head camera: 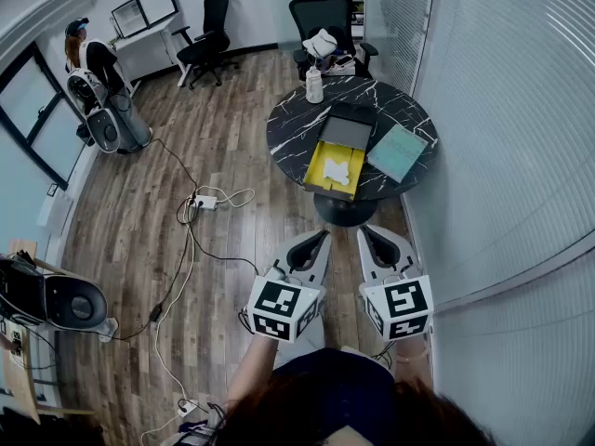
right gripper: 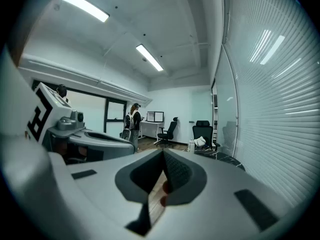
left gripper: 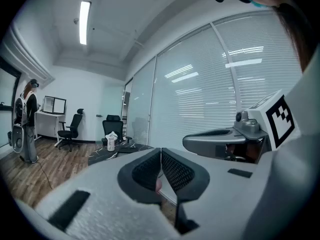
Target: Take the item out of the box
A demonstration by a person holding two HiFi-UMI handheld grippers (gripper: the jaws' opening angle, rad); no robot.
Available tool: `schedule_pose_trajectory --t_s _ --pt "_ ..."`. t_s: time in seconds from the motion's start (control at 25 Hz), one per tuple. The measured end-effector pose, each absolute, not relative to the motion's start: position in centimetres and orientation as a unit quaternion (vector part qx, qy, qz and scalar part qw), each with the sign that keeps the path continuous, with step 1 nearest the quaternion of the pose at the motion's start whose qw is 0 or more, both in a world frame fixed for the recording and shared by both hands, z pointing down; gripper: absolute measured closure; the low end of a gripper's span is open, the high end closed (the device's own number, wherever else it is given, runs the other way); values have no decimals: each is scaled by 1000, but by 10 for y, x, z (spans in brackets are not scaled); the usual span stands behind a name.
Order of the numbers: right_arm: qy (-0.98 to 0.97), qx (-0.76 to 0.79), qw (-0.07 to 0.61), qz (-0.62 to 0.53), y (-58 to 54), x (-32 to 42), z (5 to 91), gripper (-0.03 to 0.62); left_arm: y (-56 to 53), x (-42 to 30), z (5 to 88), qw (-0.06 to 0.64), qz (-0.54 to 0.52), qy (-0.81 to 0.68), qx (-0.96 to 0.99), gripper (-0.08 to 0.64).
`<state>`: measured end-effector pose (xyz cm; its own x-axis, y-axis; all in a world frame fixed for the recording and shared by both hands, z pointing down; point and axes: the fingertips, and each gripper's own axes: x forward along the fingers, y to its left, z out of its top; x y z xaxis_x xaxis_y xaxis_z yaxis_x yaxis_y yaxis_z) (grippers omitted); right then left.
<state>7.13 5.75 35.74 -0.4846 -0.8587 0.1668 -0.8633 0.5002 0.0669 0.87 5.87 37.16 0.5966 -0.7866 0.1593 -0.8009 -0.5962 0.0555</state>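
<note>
Two tongs pressed together, empty: left tongs [head camera: 319, 240], right tongs [head camera: 369, 235]; desk [head camera: 288, 124] well apart; we shd step in, open one over box [head camera: 320, 165], pinch item [head camera: 338, 171] gently.

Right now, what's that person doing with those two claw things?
A person stands a little way back from the round black table, holding the left gripper and the right gripper. Both have their jaws together and hold nothing. On the table sits an open yellow box with a white item lying inside it. The item is not taken out yet, and neither gripper is at the box.
</note>
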Motion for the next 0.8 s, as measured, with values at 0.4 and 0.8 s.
schedule_pose_trajectory --t_s 0.4,0.8 --pt "-862 498 88 18 41 68 360 568 39 5 373 65 56 -445 891 532" --pt "-862 501 64 36 14 53 363 568 14 -12 374 64 47 -438 895 531"
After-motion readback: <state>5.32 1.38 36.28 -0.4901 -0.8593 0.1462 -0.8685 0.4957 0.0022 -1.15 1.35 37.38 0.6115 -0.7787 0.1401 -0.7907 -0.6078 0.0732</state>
